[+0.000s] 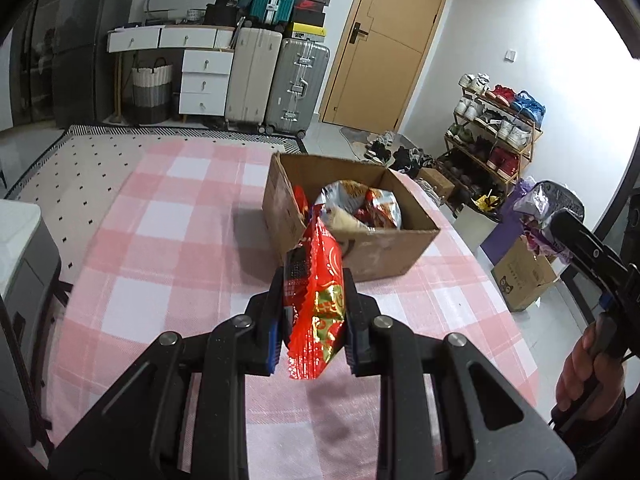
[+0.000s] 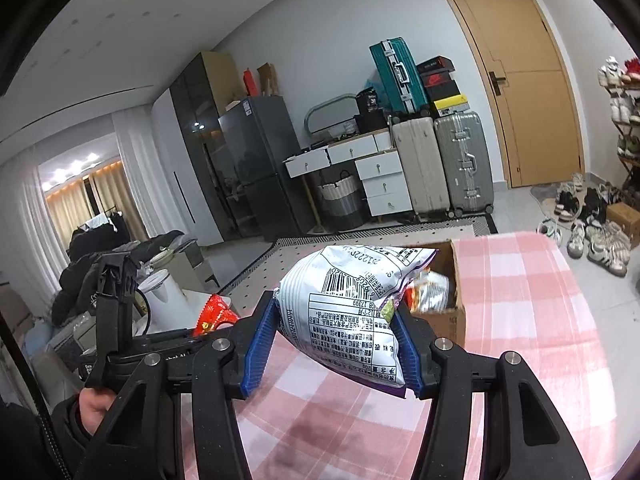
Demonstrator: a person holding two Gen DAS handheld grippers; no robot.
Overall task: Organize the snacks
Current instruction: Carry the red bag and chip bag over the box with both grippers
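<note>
My left gripper (image 1: 314,280) is shut on a red and gold snack packet (image 1: 320,300) and holds it above the pink checked tablecloth (image 1: 168,248), just short of an open cardboard box (image 1: 384,256) with several snack bags (image 1: 360,204) inside. My right gripper (image 2: 336,312) is shut on a white and purple chip bag (image 2: 352,304) held above the cloth, with the box (image 2: 456,280) just beyond it. The right gripper also shows in the left wrist view (image 1: 560,216) with its bag, right of the box. The red packet's tip shows in the right wrist view (image 2: 212,314).
The table's far edge meets a dotted rug (image 1: 80,168). Suitcases (image 1: 296,84), a white drawer unit (image 1: 204,84) and a wooden door (image 1: 384,40) stand behind. A shoe rack (image 1: 496,132) and a cardboard box on the floor (image 1: 524,280) are to the right.
</note>
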